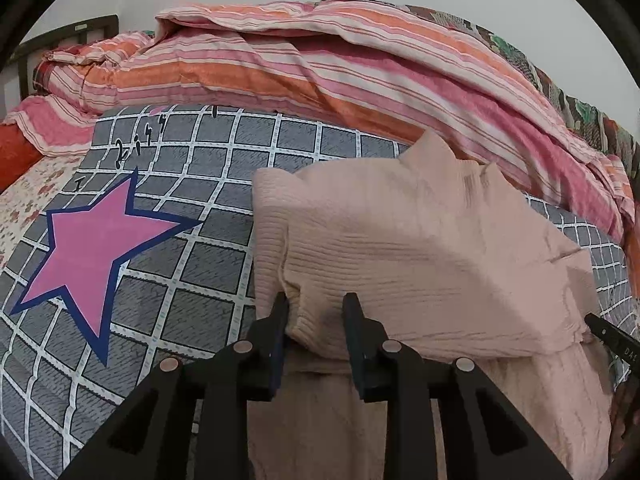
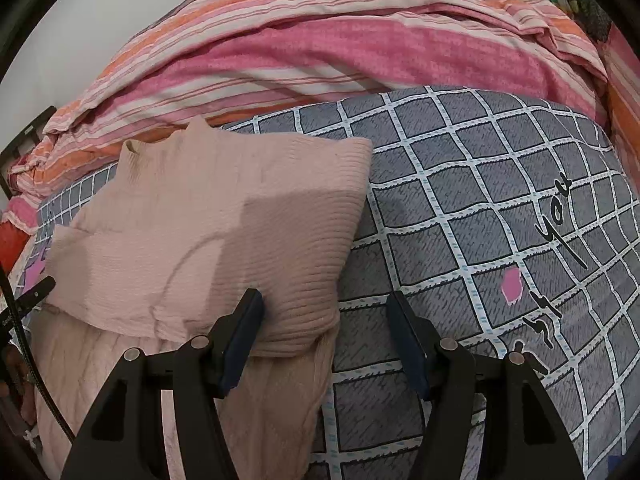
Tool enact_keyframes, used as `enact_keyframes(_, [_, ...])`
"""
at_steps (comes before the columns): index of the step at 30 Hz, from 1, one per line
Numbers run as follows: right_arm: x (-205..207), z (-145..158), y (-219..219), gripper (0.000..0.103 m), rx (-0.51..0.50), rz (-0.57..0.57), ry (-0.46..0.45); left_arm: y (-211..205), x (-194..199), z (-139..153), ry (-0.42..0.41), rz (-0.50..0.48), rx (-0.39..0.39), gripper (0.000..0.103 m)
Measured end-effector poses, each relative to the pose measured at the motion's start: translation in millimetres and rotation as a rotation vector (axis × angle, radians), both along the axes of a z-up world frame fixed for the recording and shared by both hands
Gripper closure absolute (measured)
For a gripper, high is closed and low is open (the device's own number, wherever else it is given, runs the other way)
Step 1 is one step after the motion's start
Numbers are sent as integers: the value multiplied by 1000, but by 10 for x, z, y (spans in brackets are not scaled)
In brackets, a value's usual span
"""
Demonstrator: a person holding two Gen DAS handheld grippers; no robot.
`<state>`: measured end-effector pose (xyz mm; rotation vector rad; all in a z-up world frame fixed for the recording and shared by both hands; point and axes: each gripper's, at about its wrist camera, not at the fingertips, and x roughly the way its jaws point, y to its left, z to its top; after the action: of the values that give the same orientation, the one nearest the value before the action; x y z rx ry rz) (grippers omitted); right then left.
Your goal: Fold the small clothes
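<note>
A pale pink ribbed knit garment (image 1: 420, 248) lies on the bed, its top part folded down over its lower part. In the left wrist view my left gripper (image 1: 316, 312) stands at the fold's near left corner. The bulge of cloth sits between its narrowly parted fingers, which do not pinch it. In the right wrist view the garment (image 2: 224, 220) fills the left half. My right gripper (image 2: 324, 312) is wide open at the fold's near right corner, one finger (image 2: 244, 320) on the knit and the other over the sheet. Each view shows the other gripper's tip at its edge.
The bed has a grey sheet (image 1: 180, 280) with a white grid, a large pink star (image 1: 92, 248) and black lettering (image 2: 556, 216). A bunched pink and orange striped quilt (image 1: 320, 72) runs along the far side. A dark headboard (image 1: 72, 32) stands far left. A black cable (image 2: 24, 340) hangs near left.
</note>
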<state>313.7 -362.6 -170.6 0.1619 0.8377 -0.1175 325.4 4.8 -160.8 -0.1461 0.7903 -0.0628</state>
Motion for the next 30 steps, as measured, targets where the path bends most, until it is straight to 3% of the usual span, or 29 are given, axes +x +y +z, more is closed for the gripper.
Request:
enact_keyframes(21, [13,-5,23,40,-12,29,3,-23,-85,18,2,-25,35,76])
enact_keyframes(26, [-10,1,18,40,-8,29,-2,6,-169,38,-12,-43,3,61])
enact_keyframes(27, [-19,7,20,40,-7,32,-3,17,-188,37,-11,-47,-5,52])
enact_keyframes(30, [-65,27,11,40,2,30,-5,55,-226,3,8,-76,-45,50])
